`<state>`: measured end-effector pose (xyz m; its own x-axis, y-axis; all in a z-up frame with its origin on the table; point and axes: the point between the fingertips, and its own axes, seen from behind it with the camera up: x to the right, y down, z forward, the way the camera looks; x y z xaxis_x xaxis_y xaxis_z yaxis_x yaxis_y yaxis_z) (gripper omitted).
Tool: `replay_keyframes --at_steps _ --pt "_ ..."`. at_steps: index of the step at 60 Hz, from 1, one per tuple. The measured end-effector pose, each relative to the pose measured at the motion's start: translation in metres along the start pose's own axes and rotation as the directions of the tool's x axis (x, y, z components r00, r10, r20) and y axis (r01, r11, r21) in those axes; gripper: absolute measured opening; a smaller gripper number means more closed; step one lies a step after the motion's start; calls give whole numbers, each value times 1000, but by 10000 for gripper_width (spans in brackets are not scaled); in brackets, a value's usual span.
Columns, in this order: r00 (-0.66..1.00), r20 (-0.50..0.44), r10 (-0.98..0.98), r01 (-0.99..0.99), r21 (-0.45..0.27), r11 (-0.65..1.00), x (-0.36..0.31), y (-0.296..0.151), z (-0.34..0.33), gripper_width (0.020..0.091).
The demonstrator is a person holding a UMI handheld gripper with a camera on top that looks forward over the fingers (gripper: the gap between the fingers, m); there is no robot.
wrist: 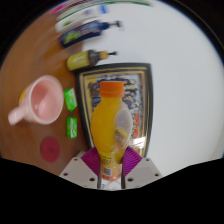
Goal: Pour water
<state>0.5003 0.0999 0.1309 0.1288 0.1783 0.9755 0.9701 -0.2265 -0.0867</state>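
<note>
Your tool [109, 166] grips the orange bottle [111, 125] between its pads (cap pointing ahead) | pink cup [42, 99] ahead-left on the tabletop [185, 70] | framed mat [140, 95] under bottle

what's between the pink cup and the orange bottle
In the gripper view, two small green items lie between the cup and the bottle.

No wording can be read: the label on the orange bottle [112, 125] and the print on the far tubes [82, 27] stay illegible.
</note>
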Motion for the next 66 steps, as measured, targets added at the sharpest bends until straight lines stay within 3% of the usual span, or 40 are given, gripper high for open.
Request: replay_keyframes --at_steps 10,19,26,39,43,44,49,58,65,66 --pt "844 119 522 -526 -1 851 8 7 -1 260" --pt "446 221 867 -870 -120 478 -21 18 12 258" --pt "203 286 936 -946 -189 263 -61 17 23 259" --pt "33 302 953 -959 -259 116 -122 13 34 260" --pt "31 291 956 -957 -268 113 -138 19 37 264" --pt "34 294 955 -961 -252 112 -138 18 37 286" --pt "53 284 958 -970 -215 117 -138 19 35 267" --pt "102 267 958 -965 -207 160 -140 20 31 456" --pt "132 262 956 -945 -259 201 -142 21 14 873" --pt "139 260 956 -942 -264 208 -141 22 9 860"
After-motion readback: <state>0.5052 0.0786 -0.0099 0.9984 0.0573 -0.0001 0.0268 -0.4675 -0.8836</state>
